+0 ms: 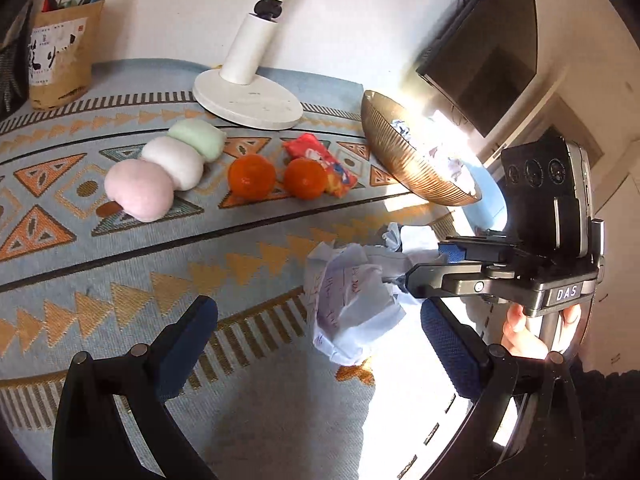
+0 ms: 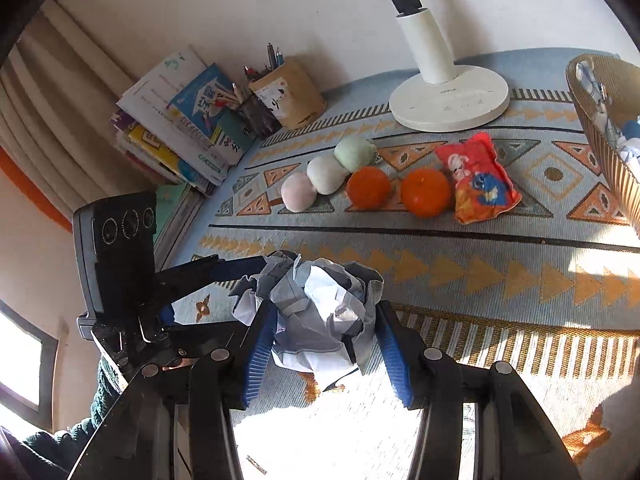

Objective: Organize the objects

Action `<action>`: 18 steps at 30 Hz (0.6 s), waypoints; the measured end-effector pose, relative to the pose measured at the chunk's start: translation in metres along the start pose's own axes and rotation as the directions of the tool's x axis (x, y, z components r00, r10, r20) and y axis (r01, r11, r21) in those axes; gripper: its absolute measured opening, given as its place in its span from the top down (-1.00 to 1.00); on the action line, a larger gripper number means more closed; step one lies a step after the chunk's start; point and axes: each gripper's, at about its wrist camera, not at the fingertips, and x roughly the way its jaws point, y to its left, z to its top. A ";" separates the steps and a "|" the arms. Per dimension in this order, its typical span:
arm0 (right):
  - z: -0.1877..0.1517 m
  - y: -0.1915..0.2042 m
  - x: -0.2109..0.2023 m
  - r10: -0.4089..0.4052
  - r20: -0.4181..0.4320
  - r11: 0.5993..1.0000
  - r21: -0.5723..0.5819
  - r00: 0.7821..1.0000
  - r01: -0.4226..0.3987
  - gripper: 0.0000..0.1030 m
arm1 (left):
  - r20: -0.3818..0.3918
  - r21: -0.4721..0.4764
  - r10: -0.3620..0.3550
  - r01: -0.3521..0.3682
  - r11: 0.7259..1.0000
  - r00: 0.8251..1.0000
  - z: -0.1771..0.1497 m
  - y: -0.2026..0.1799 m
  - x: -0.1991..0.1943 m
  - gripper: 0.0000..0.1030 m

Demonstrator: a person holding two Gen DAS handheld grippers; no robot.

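Observation:
A crumpled paper ball (image 1: 352, 300) lies on the patterned cloth. In the right wrist view the paper ball (image 2: 320, 316) sits between my right gripper's blue pads (image 2: 260, 352), which press its sides. My right gripper (image 2: 326, 354) is shut on it. My right gripper also shows in the left wrist view (image 1: 412, 272), reaching the paper from the right. My left gripper (image 1: 320, 344) is open, its fingers on either side of the paper. In the right wrist view my left gripper (image 2: 240, 280) reaches in from the left.
A gold ribbed bowl (image 1: 396, 152) holds more crumpled paper at the right. Behind stand a dango plush (image 1: 160, 172), two oranges (image 1: 252, 176), a red snack packet (image 1: 324, 160), a white lamp base (image 1: 248, 96), a pen holder (image 1: 60, 56) and stacked books (image 2: 176, 120).

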 end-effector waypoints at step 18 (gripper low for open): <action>-0.035 -0.026 -0.034 -0.269 0.042 0.960 0.089 0.962 0.264 -0.36 | 0.023 0.062 0.481 -0.482 0.874 0.876 0.088 0.064 0.050 -0.85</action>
